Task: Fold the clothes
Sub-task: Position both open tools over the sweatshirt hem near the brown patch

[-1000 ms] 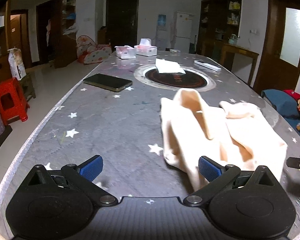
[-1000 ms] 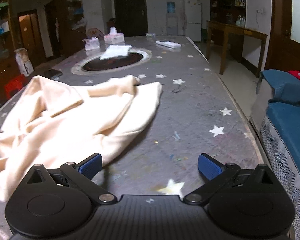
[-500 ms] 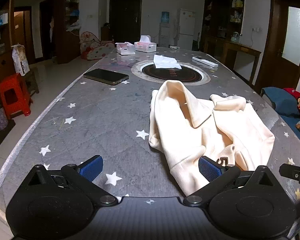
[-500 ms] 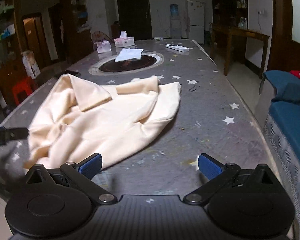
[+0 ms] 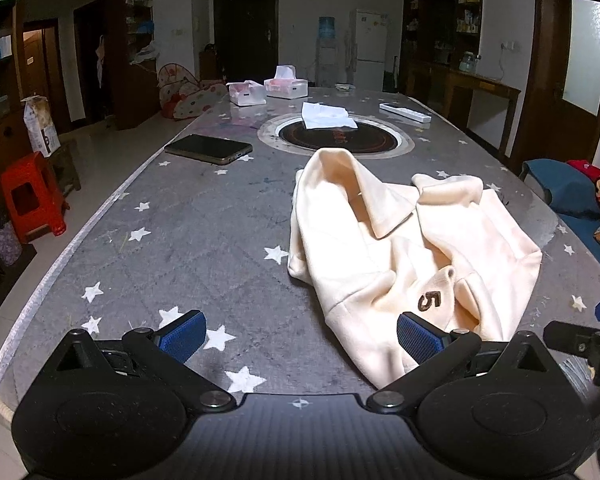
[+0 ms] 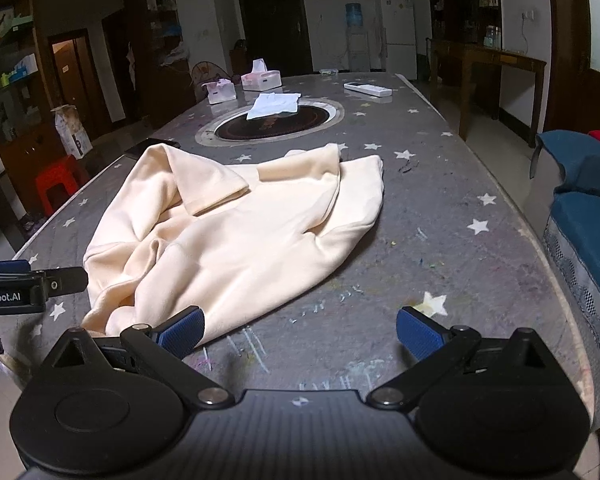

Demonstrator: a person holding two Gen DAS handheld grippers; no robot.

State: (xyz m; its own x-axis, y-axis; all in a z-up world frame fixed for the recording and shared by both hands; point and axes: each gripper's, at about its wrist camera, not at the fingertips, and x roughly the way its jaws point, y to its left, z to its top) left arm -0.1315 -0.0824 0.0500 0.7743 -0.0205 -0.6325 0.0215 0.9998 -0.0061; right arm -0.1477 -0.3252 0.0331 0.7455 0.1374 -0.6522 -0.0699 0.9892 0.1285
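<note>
Cream garment (image 5: 412, 248) lies crumpled on the grey star-printed worktop (image 5: 204, 240), toward its near right side, collar turned up at the far end and a dark "5" showing on a fold at the near end. My left claw (image 5: 300, 332) hangs over the near edge with its blue pads wide apart, gripping nothing; the right-hand pad sits just in front of the garment's near hem. My right claw (image 6: 300, 330) is likewise spread and empty, its left pad just at the garment's near corner, bare worktop between the pads.

Past the garment, around the middle of the worktop, a round dark inset (image 5: 336, 138) carries a white folded cloth (image 5: 326, 116). A dark phone (image 5: 209, 149) lies toward the left edge, apart from the garment. Two tissue boxes (image 5: 286, 82) stand near the far end, and a white remote (image 5: 405, 112) lies toward the far right corner. None of these touch the garment.

Off the left edge a red stool (image 5: 30, 196) stands on the floor. Along the right edge is a blue sofa (image 6: 588, 216).
</note>
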